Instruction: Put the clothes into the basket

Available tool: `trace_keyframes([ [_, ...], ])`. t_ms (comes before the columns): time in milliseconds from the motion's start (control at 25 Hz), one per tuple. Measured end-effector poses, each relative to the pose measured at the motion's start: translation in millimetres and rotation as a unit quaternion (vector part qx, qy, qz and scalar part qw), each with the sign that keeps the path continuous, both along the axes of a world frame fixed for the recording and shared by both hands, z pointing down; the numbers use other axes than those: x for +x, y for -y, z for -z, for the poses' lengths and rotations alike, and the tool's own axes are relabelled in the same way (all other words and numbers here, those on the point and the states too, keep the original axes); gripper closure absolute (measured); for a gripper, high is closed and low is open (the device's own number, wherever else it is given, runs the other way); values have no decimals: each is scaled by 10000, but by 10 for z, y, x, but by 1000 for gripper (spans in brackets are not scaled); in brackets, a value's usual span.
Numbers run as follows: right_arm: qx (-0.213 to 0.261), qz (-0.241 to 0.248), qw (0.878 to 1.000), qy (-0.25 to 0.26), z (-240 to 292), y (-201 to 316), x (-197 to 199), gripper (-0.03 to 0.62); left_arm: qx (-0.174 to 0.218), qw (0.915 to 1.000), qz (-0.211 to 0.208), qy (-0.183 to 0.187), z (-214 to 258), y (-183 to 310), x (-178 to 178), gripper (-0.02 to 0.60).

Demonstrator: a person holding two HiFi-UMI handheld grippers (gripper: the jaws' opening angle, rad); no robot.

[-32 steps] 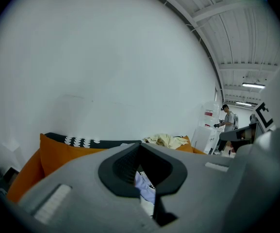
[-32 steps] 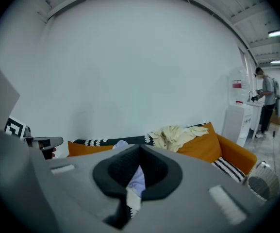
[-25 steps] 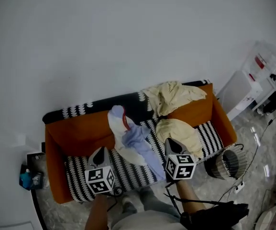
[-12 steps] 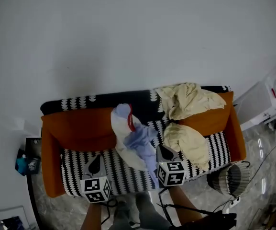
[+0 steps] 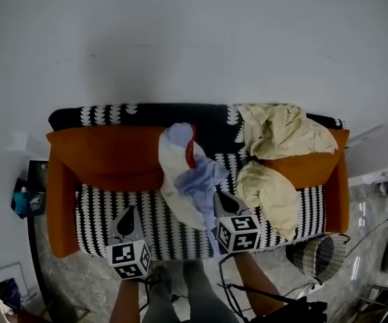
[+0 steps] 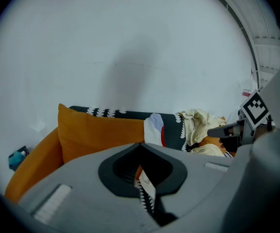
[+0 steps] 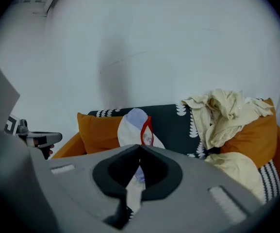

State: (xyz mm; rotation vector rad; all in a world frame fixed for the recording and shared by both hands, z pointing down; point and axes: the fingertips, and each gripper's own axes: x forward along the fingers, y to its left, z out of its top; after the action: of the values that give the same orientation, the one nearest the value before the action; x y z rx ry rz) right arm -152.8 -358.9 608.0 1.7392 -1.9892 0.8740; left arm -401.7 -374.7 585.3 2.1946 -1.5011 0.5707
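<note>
On the orange sofa (image 5: 106, 160) with its black-and-white cover lie several clothes. A white, lavender and red garment (image 5: 179, 155) hangs from the backrest onto a pale blue one (image 5: 200, 184). One cream garment (image 5: 284, 130) lies on the backrest and another (image 5: 269, 192) on the seat. The wire basket (image 5: 315, 254) stands on the floor by the sofa's right front corner. My left gripper (image 5: 130, 210) hovers shut over the bare seat at the left. My right gripper (image 5: 216, 195) is shut and empty at the edge of the blue garment. The white garment (image 7: 136, 127) lies just beyond its tips.
A dark side stand with a blue item (image 5: 24, 200) sits left of the sofa. A white appliance (image 5: 382, 157) stands at the right, and cables (image 5: 355, 244) trail over the marble floor near the basket. The person's legs (image 5: 180, 295) are below the seat's front edge.
Both grippers have come down toward the seat's front. The head view has swung, so the sofa now sits level and centred and the basket is lower right.
</note>
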Motion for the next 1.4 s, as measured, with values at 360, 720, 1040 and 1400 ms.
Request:
trace_keyframes([
  [360, -122, 169, 9993, 300, -393, 299, -109, 569, 14, 9989, 463, -35, -266, 28, -263, 578],
  [720, -131, 1169, 9930, 101, -802, 702, -322, 380, -169, 9964, 836, 21, -613, -5, -502, 578],
  [1040, -316, 1791, 9829, -302, -1467, 1121, -437, 318, -392, 9930, 1103, 124, -903, -111, -715, 578],
  [1400, -391, 2232, 9727, -490, -1762, 1320, -561, 318, -319, 9905, 1338, 23, -967, -58, -869, 578],
])
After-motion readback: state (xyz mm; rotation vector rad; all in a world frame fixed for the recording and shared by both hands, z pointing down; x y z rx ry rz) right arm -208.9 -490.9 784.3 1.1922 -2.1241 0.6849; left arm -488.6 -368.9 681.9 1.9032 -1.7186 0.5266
